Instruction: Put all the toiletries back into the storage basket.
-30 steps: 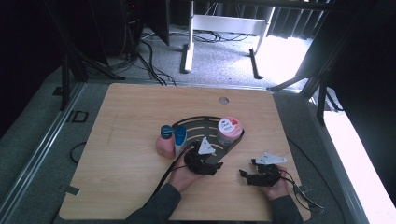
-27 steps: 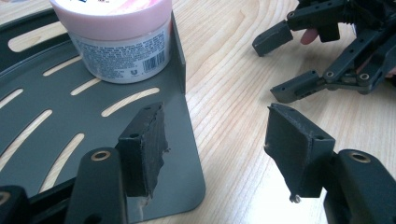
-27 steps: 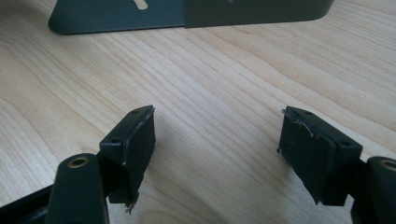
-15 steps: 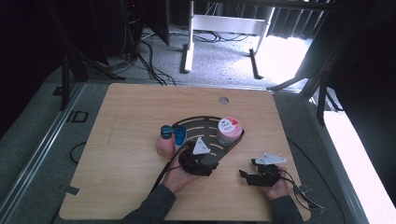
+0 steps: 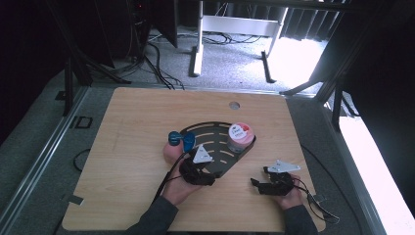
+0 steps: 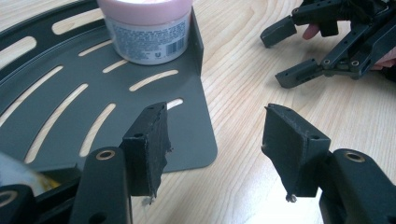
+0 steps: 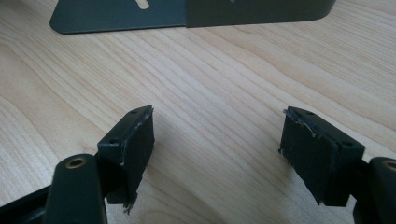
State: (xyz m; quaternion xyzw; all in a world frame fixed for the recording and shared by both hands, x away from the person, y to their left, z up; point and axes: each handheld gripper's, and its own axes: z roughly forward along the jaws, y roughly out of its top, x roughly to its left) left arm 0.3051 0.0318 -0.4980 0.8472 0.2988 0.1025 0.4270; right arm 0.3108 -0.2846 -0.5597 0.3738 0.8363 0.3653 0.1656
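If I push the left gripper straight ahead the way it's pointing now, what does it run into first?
Most likely the dark slotted tray: the left gripper is open and empty, with the tray's corner and bare tabletop just ahead. The pink jar stands farther along, left of the line; depth is hard to judge.

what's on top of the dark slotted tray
A pink jar with a printed label stands at the far right end of the tray. The left tool hangs open over its near corner. The tray's left end is cut off.
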